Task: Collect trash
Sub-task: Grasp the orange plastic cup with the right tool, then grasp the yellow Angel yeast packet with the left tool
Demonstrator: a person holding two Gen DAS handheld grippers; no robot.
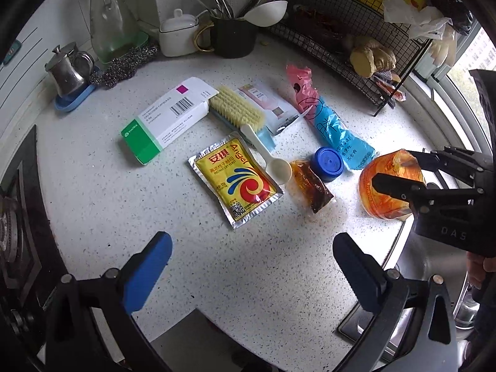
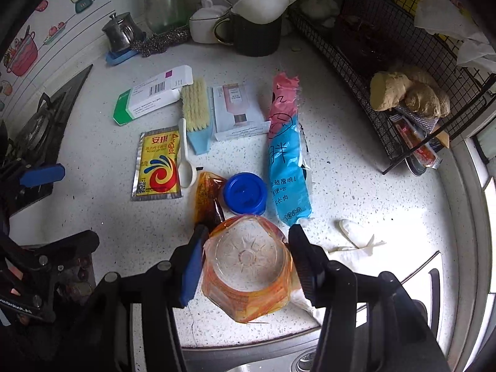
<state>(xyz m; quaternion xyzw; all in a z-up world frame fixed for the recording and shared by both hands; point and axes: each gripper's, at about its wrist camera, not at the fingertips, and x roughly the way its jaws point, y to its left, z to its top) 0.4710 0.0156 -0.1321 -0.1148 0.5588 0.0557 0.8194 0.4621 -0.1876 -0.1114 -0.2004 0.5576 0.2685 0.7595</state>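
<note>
My right gripper (image 2: pixel 246 263) is shut on an orange plastic cup wrapper (image 2: pixel 248 266), held at the counter's front edge; it also shows in the left wrist view (image 1: pixel 387 186). My left gripper (image 1: pixel 251 266) is open and empty above the speckled counter (image 1: pixel 124 201). On the counter lie a yellow yeast packet (image 1: pixel 237 179), a brown sauce sachet (image 1: pixel 311 189), a blue lid (image 1: pixel 328 163), a blue-and-pink plastic bag (image 1: pixel 328 124), a green-white medicine box (image 1: pixel 167 121) and a pink-white box (image 1: pixel 266 104).
A scrub brush (image 1: pixel 238 108) and white spoon (image 1: pixel 269 158) lie among the trash. A utensil mug (image 1: pixel 234 37), sugar pot (image 1: pixel 178 32), glass bottle (image 1: pixel 108 15) and metal pot (image 1: pixel 66 68) stand at the back. A wire rack (image 1: pixel 356 37) stands right; stove left, sink front right.
</note>
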